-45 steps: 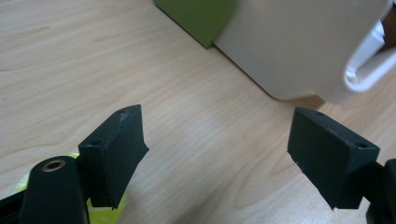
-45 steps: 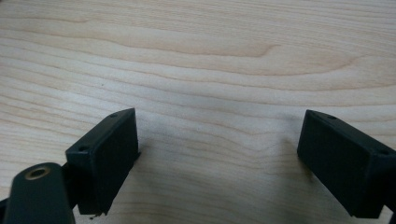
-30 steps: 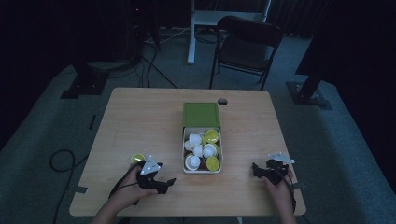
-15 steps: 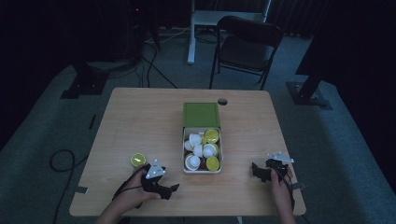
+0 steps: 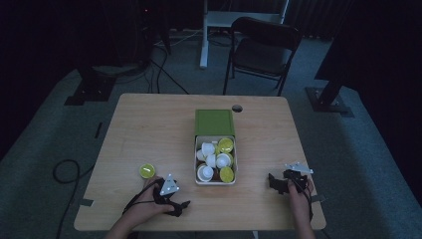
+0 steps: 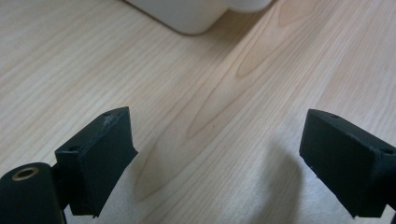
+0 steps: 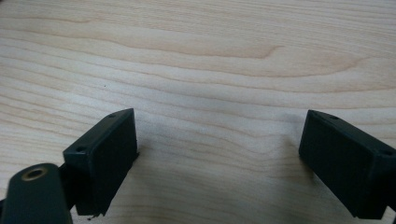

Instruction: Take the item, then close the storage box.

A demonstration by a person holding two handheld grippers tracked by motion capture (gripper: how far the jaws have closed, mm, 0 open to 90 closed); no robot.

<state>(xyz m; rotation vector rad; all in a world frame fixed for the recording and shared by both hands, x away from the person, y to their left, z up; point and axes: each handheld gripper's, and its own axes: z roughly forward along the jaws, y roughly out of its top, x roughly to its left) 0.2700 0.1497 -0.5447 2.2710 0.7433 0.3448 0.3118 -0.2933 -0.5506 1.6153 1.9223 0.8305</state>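
A: Where is the left hand-held gripper [image 5: 183,205]?

B: Low on the counter [image 5: 149,124], near its front edge, with the person's left hand [image 5: 149,201] wrapped around it. Its jaws have just been opening and now stand spread apart with nothing between them; in the left gripper view there is only bare wood grain in the gap.

A: And the yellow-green cap [image 5: 147,171]?

B: It lies flat on the counter by itself, just beside the left hand on the far side, well apart from the jaws. It touches neither gripper.

A: What sits in the middle?

B: A white box [image 5: 215,181] with its green lid [image 5: 214,122] folded back on the far side. Inside are several small white cups [image 5: 208,148] and more yellow-green caps [image 5: 225,145], heaped together. A rounded white corner of the box [image 6: 187,18] shows at the top of the left gripper view.

A: The right side?

B: The right hand-held gripper [image 5: 272,181] rests on the counter to the right of the box, pointing towards it, held by the right hand [image 5: 297,188]. Its jaws are spread too, empty, over plain wood in the right gripper view.
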